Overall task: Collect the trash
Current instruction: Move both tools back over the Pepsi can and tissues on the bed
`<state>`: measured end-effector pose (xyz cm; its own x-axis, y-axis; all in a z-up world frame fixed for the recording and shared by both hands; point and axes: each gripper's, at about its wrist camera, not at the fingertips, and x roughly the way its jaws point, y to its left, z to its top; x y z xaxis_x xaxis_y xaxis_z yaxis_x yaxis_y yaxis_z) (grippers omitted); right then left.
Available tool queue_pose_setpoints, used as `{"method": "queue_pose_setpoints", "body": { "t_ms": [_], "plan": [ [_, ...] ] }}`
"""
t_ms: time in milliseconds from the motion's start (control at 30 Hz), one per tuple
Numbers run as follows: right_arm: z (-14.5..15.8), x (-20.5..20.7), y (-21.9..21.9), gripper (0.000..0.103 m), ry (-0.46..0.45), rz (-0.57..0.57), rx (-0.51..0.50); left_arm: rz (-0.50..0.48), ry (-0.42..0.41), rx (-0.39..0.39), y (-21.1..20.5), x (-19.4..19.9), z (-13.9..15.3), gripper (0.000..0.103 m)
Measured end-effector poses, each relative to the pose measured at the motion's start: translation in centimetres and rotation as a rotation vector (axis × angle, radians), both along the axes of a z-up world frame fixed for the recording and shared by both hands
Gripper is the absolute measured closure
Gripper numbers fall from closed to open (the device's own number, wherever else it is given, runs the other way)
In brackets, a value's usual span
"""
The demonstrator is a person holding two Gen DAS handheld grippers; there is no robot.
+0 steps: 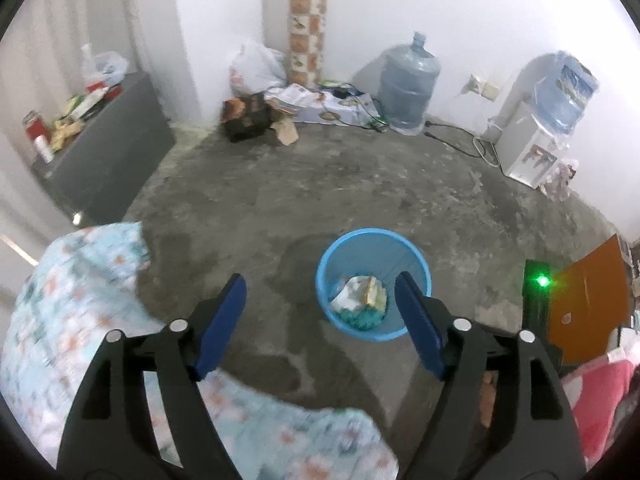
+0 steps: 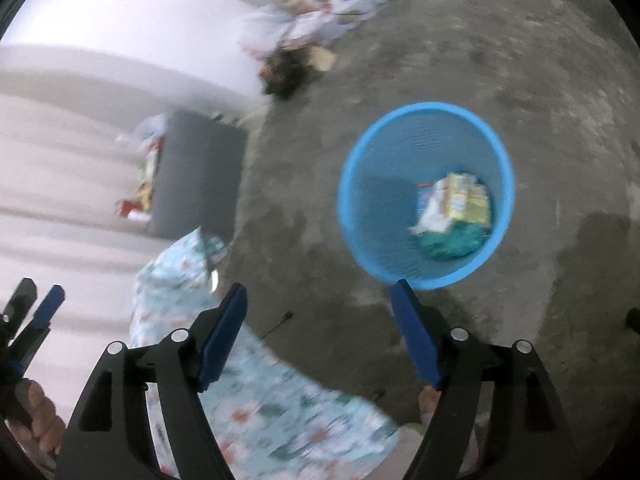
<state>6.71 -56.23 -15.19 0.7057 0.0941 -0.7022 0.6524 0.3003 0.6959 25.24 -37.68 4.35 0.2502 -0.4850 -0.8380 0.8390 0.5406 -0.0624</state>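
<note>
Both units stand wide apart and empty: the left hand-held gripper (image 1: pixel 320 300) and the right hand-held gripper (image 2: pixel 320 312) grip nothing, and each hangs over the concrete floor (image 1: pixel 360 192) near the blue wastebasket (image 1: pixel 340 248). Collected trash (image 2: pixel 452 212) already lies at the basket bottom: wrappers and something green, though blur hides detail. Remaining work, by judgement: loose litter (image 1: pixel 256 114) by the far wall is not yet gathered.

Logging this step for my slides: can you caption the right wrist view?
Right claw open and empty above the concrete floor, beside a blue mesh bin holding crumpled wrappers.
</note>
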Motion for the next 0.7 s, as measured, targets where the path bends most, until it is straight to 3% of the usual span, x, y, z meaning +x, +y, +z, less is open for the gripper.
{"method": "queue_pose_setpoints", "body": {
  "t_ms": [267, 400, 700],
  "plan": [
    [7.9, 2.9, 7.1, 0.025, -0.081, 0.219, -0.096, 0.105, -0.054, -0.053, 13.5, -0.2, 5.9, 0.021],
    [10.8, 4.4, 10.6, 0.024, -0.119, 0.327, -0.094, 0.185, -0.082, -0.087, 20.2, -0.4, 8.3, 0.020],
    [14.2, 7.5, 18.4, 0.024, -0.171, 0.551, -0.053, 0.368, -0.112, -0.126, 31.9, -0.3, 10.4, 0.019]
  ]
}}
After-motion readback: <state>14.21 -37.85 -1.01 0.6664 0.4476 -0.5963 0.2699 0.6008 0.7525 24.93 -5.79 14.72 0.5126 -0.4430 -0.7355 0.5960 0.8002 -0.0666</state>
